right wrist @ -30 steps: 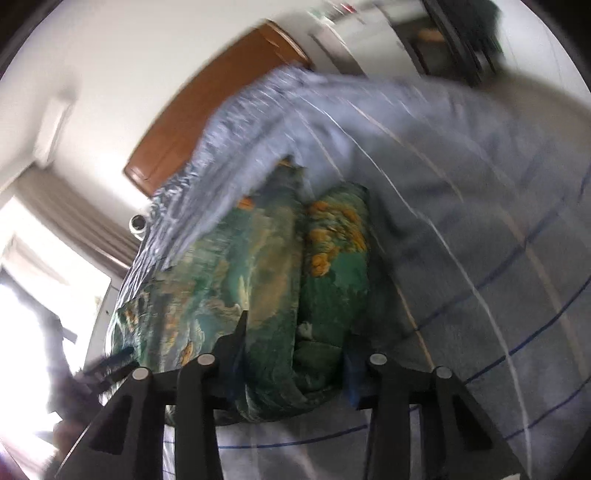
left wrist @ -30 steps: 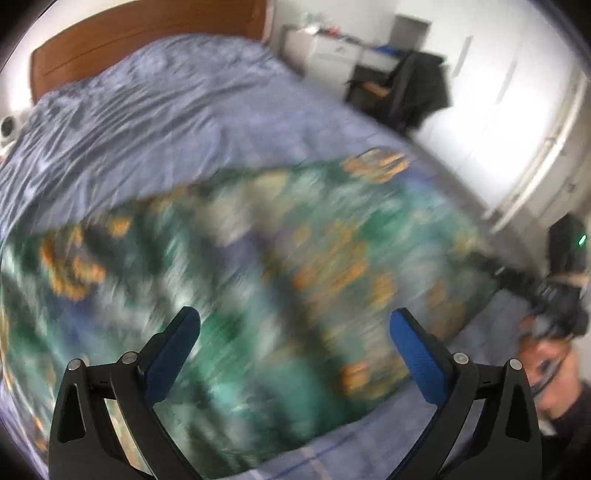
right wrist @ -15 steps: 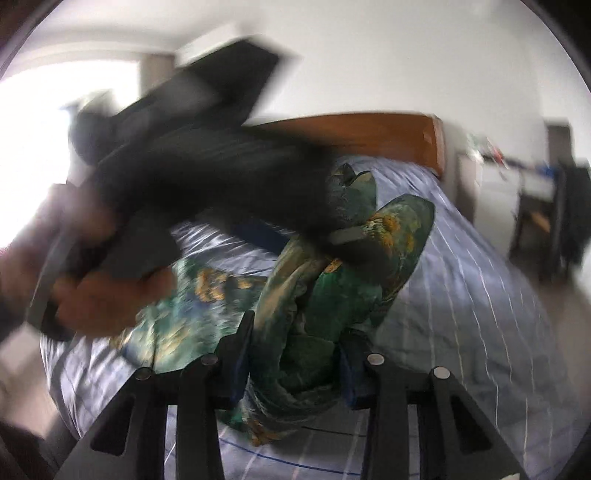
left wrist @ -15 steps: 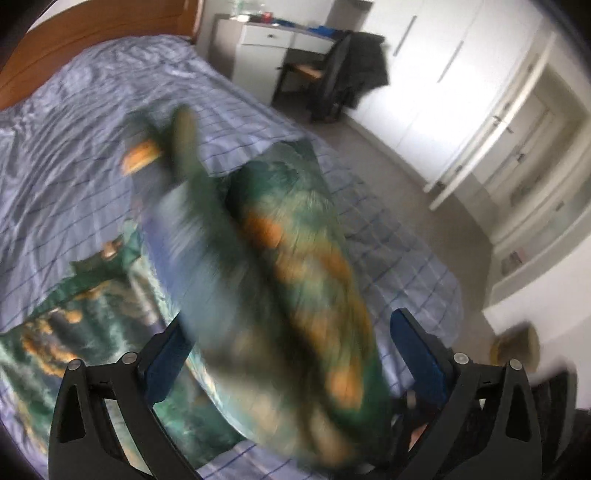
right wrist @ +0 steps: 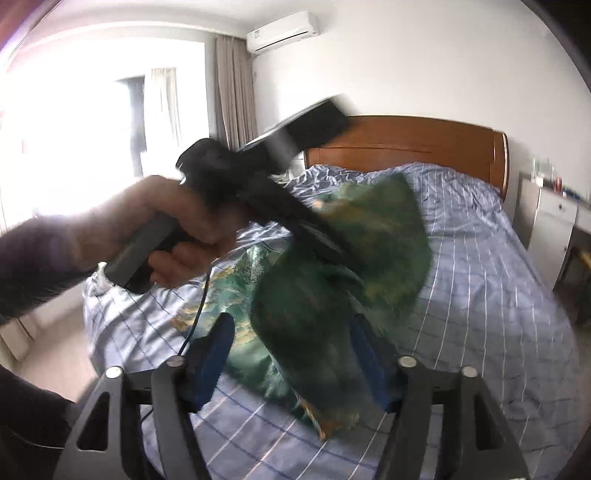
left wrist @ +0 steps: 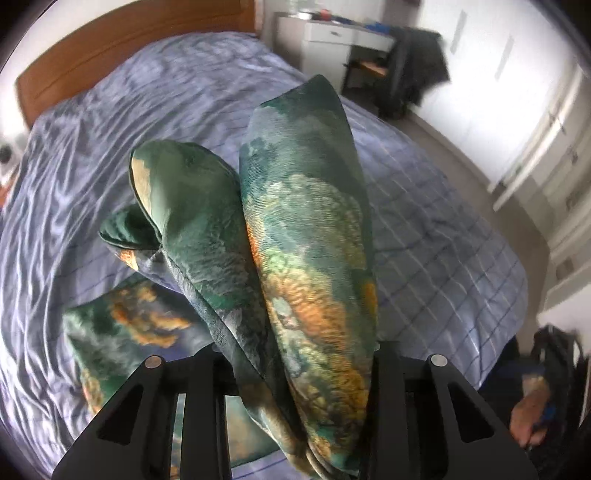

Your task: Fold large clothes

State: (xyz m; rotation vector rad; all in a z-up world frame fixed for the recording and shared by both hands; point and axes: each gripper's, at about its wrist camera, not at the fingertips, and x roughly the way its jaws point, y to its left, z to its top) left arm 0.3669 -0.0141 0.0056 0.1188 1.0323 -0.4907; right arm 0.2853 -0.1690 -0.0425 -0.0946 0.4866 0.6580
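The left tool [left wrist: 303, 354] has just clamped the green garment [left wrist: 306, 229] as the right tool [right wrist: 291, 347] opened around it; bunched cloth may slip.

A big bed [right wrist: 480, 295] has a blue sheet with thin lines (very wrinkly) and a brown wooden headboard [right wrist: 406, 142]. An air conditioner [right wrist: 282, 31] sits high up, above the curtains [right wrist: 234, 96].

Left claw [left wrist: 295, 354] clamping green garment [left wrist: 306, 221], blue bedsheet [left wrist: 147, 110] beneath
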